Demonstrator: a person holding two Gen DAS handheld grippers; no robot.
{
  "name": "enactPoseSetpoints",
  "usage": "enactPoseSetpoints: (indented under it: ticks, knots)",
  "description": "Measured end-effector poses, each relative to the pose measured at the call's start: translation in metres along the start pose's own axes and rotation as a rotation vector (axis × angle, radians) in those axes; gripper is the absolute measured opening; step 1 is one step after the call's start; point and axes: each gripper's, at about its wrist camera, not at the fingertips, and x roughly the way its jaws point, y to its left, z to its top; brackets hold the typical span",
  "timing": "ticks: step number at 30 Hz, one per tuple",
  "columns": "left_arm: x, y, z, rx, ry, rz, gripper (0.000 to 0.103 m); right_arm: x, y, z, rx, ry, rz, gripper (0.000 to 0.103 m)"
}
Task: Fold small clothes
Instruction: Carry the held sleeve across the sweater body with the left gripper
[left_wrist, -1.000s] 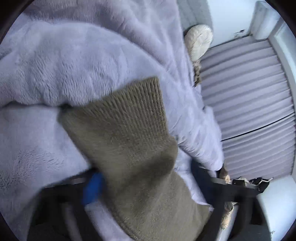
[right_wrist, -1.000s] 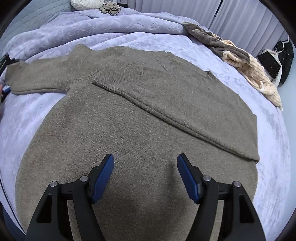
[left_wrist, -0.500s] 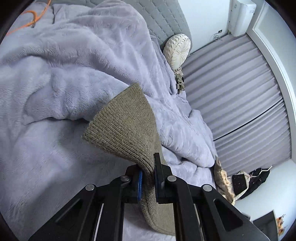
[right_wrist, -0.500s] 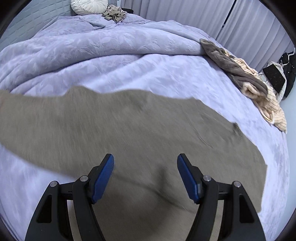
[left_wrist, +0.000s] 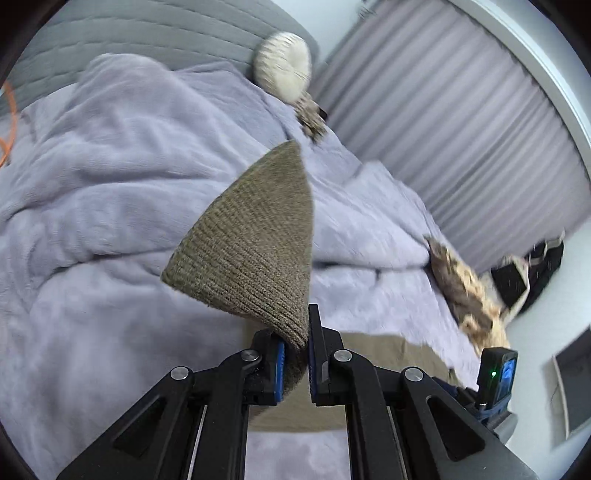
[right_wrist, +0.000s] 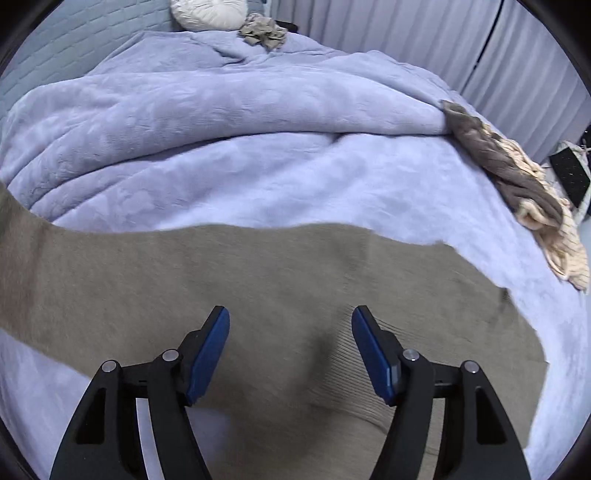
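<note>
An olive-brown knit sweater (right_wrist: 280, 295) lies across the lavender blanket (right_wrist: 258, 122) on the bed. My left gripper (left_wrist: 295, 354) is shut on the sweater's ribbed cuff (left_wrist: 255, 251) and holds it lifted above the bed; the sleeve hangs down behind the jaws to the sweater's body (left_wrist: 369, 354). My right gripper (right_wrist: 291, 350) is open and empty, just above the sweater's body, its fingers apart over the knit.
A brown and cream heap of clothes (right_wrist: 517, 184) lies at the bed's right edge. A round white pillow (right_wrist: 207, 14) and a crumpled beige garment (right_wrist: 264, 33) sit at the headboard. Grey curtains (left_wrist: 461, 122) and a black bag (left_wrist: 524, 273) stand beyond the bed.
My left gripper closed on the cuff and lifted it up and across. In the right view the sweater was pulled toward me and the sleeve swept over its body.
</note>
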Motion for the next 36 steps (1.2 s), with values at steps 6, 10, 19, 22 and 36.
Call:
enactPoseSetpoints:
  ticks: [6,10,19,22,36]
  knots:
    - [0.036,-0.096,-0.026,0.146,0.110,0.007,0.011,-0.017,-0.075,-0.047,0.053,0.051,-0.076,0.073]
    - [0.056,-0.148,-0.045,0.197,0.159,0.011,0.010,-0.028,-0.123,-0.075,0.145,0.061,-0.060,0.073]
    - [0.085,-0.249,-0.102,0.332,0.252,0.004,0.010,-0.047,-0.184,-0.101,0.205,0.025,-0.054,0.073]
    - [0.092,-0.276,-0.119,0.372,0.265,0.008,0.010,-0.055,-0.202,-0.117,0.213,0.015,-0.068,0.073]
    - [0.116,-0.358,-0.186,0.509,0.319,0.028,0.010,-0.057,-0.265,-0.174,0.254,0.015,-0.077,0.073]
